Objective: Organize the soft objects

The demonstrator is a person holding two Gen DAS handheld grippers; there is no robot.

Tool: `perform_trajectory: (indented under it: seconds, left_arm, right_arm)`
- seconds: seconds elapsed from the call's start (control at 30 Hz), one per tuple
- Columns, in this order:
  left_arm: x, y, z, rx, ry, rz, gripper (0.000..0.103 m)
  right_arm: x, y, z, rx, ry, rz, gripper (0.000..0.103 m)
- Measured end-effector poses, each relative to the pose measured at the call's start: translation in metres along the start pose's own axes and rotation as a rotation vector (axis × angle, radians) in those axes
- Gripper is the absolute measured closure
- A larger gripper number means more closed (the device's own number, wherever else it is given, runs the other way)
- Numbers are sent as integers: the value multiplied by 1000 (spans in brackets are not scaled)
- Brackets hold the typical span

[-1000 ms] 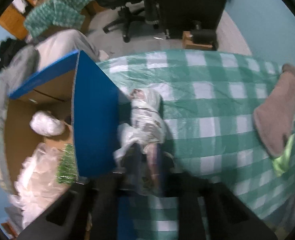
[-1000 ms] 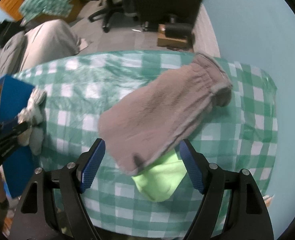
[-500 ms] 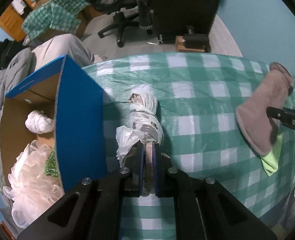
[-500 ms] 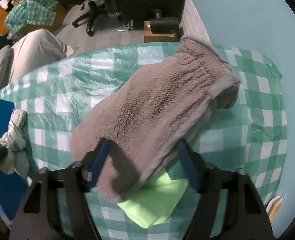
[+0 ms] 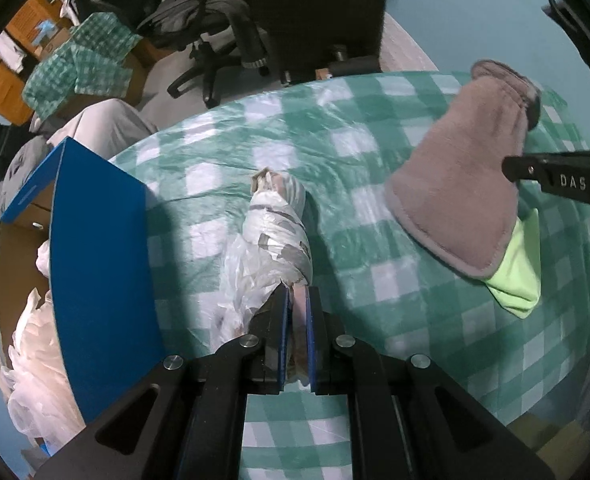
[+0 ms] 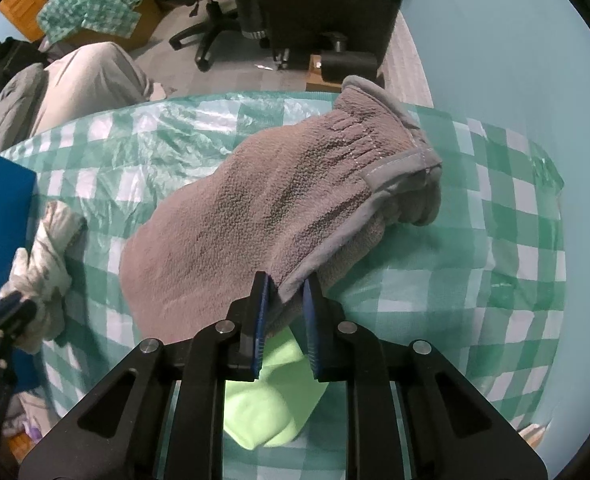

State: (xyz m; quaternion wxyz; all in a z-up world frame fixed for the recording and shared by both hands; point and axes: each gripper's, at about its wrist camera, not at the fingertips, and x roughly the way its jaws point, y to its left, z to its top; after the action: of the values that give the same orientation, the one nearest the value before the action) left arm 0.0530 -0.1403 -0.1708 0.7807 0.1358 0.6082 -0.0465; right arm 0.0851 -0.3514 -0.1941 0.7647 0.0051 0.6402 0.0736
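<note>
My left gripper (image 5: 298, 300) is shut on the near end of a white plastic-wrapped bundle (image 5: 277, 232) that lies on the green checked tablecloth (image 5: 335, 140). The bundle also shows at the left of the right wrist view (image 6: 41, 264). My right gripper (image 6: 283, 288) is shut on the edge of a grey fleece mitt (image 6: 279, 204), which droops over the cloth. The mitt also shows in the left wrist view (image 5: 463, 184). A lime green cloth (image 6: 267, 400) lies under the mitt's near end, and its corner shows in the left view (image 5: 515, 272).
A cardboard box with a blue flap (image 5: 95, 264) stands at the table's left edge, holding white plastic bags (image 5: 31, 360). Beyond the table are an office chair (image 5: 215, 20), a grey bag (image 6: 75, 88) and a dark cabinet (image 5: 315, 8).
My left gripper has closed on the bundle's end. My right gripper moved in over the mitt, closed on its edge and raised it off the cloth.
</note>
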Motion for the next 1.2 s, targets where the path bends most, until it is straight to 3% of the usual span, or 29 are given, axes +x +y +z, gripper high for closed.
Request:
perform_trajectory:
  seconds: [0.17, 0.23, 0.4, 0.43, 0.5, 0.57, 0.9, 1.2]
  left_arm:
    - [-1, -7, -8, 0, 5, -9, 94]
    - [-3, -7, -12, -9, 6, -24, 89]
    - [-13, 4, -22, -68, -35, -72, 35]
    - [-18, 9, -24, -85, -51, -82, 32]
    - [-23, 15, -26, -107, -69, -102, 26]
    - [-25, 23, -26, -129, -69, -133, 22]
    - [-30, 62, -16, -208, -61, -217, 20]
    - [-30, 82, 1, -235, -55, -223, 17]
  right_arm:
    - [-7, 0, -9, -10, 0, 23, 88]
    - [-9, 1, -11, -14, -2, 31, 89]
    - [-13, 3, -15, -28, 5, 69, 89]
    - [-13, 4, -16, -31, 14, 82, 89]
    - [-13, 4, -17, -22, 29, 97, 74]
    - [-13, 3, -18, -5, 25, 112, 47]
    - [-14, -3, -25, 43, 25, 117, 37]
    - [-11, -16, -11, 118, 20, 120, 36]
